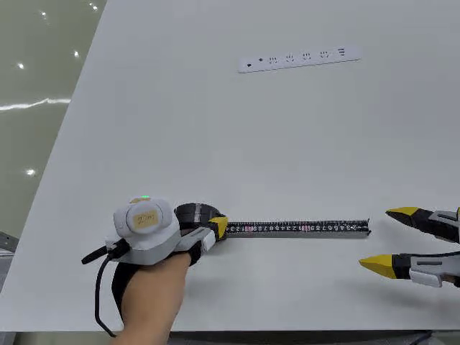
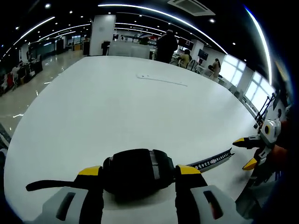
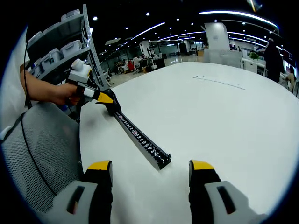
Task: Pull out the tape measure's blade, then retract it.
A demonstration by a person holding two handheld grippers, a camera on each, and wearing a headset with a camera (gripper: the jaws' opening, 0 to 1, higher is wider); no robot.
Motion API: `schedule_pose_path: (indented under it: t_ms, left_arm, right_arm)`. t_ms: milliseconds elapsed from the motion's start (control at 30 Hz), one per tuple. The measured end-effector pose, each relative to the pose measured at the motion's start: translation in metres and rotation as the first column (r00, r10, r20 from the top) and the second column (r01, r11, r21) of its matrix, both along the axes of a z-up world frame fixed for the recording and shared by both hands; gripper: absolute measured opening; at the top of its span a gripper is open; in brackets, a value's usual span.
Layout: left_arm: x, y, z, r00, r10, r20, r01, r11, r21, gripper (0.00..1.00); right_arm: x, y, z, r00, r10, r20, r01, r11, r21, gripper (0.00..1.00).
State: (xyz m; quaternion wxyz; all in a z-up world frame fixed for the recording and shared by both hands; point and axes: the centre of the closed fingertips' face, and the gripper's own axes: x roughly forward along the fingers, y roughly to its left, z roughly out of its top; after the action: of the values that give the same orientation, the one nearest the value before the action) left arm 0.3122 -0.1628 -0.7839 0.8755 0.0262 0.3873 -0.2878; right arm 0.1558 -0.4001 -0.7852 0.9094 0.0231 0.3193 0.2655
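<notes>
**Black tape measure [image 1: 198,213] pinched, blade [image 1: 298,228] out**

Left gripper [image 2: 138,171] fingers [image 2: 187,170] clamp its case on the white bench [image 1: 215,129]. The blade lies flat toward the right gripper [image 1: 388,238], fingers wide apart, empty, near its tip. Power strip [image 1: 300,58] lies well beyond. Bins [image 3: 63,49] sit on a rack [image 3: 89,37].
</notes>
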Motion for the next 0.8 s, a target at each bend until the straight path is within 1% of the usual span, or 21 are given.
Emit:
schedule_pose_path:
  t_ms: [200,300,433,500,567,633,800]
  left_arm:
    - [0.000,0.000,-0.001,1.000,-0.003,-0.004,0.003,1.000,0.016,0.59]
    - [-0.001,0.000,-0.001,1.000,-0.005,-0.005,0.005,1.000,0.026,0.59]
    - [0.000,0.000,-0.002,1.000,-0.003,0.000,0.003,1.000,0.029,0.59]
    - [-0.001,0.000,-0.002,1.000,-0.003,-0.001,0.003,1.000,0.031,0.59]
    - [-0.001,0.000,-0.002,1.000,-0.003,-0.003,0.003,0.999,0.033,0.59]
    - [-0.002,0.000,-0.002,1.000,-0.004,-0.004,0.004,0.999,0.035,0.59]
    - [-0.001,0.000,-0.002,1.000,-0.005,-0.005,0.005,0.999,0.040,0.59]
  right_arm:
    - [0.002,-0.002,-0.003,1.000,0.021,0.000,-0.021,1.000,-0.011,0.64]
    - [0.001,-0.001,-0.006,0.999,0.048,-0.008,-0.048,0.999,-0.017,0.61]
    - [0.002,0.000,-0.008,0.998,0.068,-0.006,-0.068,0.997,-0.025,0.57]
    - [0.003,0.000,-0.008,0.997,0.076,-0.003,-0.076,0.997,-0.017,0.55]
    - [0.004,-0.002,-0.011,0.996,0.089,-0.001,-0.089,0.995,-0.040,0.53]
    - [0.005,-0.001,-0.011,0.995,0.097,0.000,-0.097,0.995,-0.028,0.52]
    - [0.007,-0.002,-0.015,0.993,0.118,0.001,-0.118,0.992,-0.042,0.48]
